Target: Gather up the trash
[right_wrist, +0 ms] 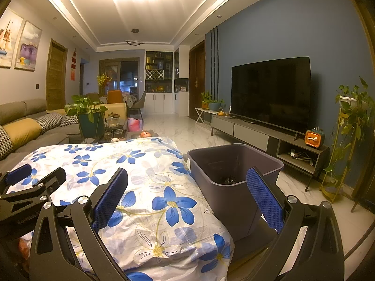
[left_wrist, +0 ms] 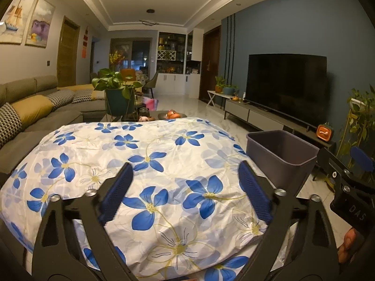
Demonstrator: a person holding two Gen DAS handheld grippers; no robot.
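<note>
Both hand-held grippers, left (left_wrist: 185, 187) and right (right_wrist: 187, 199), gape empty; the trash (right_wrist: 229, 179) in the bin (right_wrist: 234, 201) by the tabletop's right edge looks small, light, easily pinched.

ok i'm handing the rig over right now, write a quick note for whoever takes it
Left gripper: open, empty, over the floral cloth.
Right gripper: open, empty, near the bin's front wall.
Purple bin: beside the table on its right, with one dark scrap at the bottom.
Done: at least that scrap is in the bin.
Left: no loose trash shows on the cloth; check the far end and floor before stopping.
</note>
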